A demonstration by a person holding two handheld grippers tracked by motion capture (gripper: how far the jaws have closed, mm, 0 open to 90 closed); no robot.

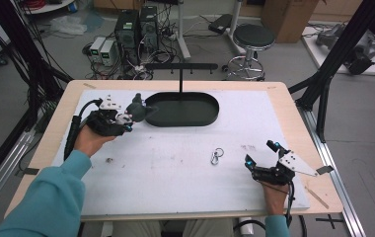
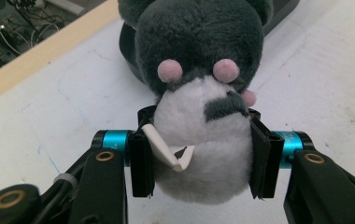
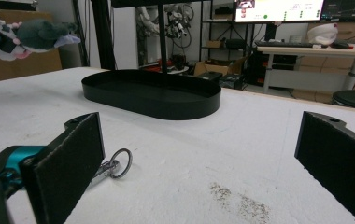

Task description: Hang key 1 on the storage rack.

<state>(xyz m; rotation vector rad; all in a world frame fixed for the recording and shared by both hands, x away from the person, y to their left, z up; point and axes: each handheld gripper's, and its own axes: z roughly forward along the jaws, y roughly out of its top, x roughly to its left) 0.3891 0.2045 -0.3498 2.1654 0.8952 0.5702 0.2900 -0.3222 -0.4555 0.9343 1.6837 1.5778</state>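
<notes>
Plush is the material to reckon with: the grey-and-white stuffed toy (image 2: pixel 199 93) is soft, light and springy, so it gives under pressure instead of resisting. The left hand-held gripper (image 2: pixel 199 156) is clenched on its white belly, one black pad pressing in on each side, and the fur bulges out around both pads. That is a sound place to grip, since the belly is the fullest part and compresses into a firm wad; the ears, the pink paws or the small paper tag (image 2: pixel 168 149) hanging on its front would probably slip or stretch. Nothing about it looks fragile, and the fuzzy pile should keep it from sliding. Being so light, it may swing or flop at the head when moved quickly.

In the high view the stuffed toy (image 1: pixel 138 109) is held clear of the surface near the far left corner, just beside the left end of the black oval tray (image 1: pixel 210 116), whose upright post carries a crossbar above.

The right hand-held gripper (image 1: pixel 262 159) rests near the near right corner with its jaws spread wide and nothing between them. A small metal key ring (image 1: pixel 217 156) lies on the white surface (image 1: pixel 175 177) just to its left, well apart from the toy.
</notes>
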